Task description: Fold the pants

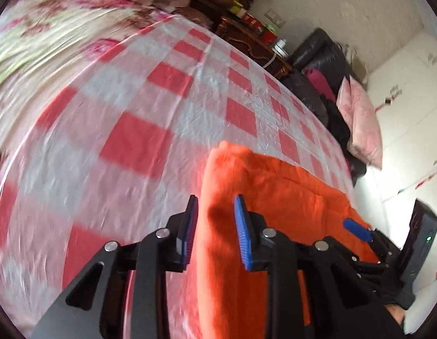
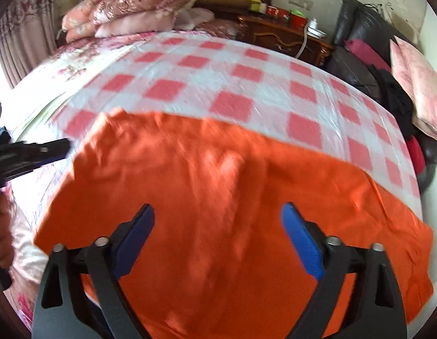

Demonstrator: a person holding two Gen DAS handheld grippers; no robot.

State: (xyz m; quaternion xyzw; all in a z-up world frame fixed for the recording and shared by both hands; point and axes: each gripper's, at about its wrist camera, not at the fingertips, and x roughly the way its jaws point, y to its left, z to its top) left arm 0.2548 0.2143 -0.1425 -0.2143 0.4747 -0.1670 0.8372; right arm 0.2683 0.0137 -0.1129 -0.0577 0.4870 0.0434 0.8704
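Left gripper (image 1: 215, 212), bottom centre of its view: jaws narrow, nothing pinched, hovering over the near edge of the orange pants (image 2: 218, 197). Right gripper (image 2: 218, 220): jaws wide, empty, above the pants. Pants lie spread flat across the lower frame on a red-and-white checked sheet (image 2: 232, 73). Farther back, upper frame: pink pillows (image 2: 128, 14), wooden nightstand (image 2: 283, 36) with boxes, labels unreadable.

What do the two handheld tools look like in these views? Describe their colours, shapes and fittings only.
Left tool and right tool match: matte black angular linkage arms joined by round silver pins, each ending in two flat blue ribbed pads. A black box bearing a small green light sits behind the right tool.
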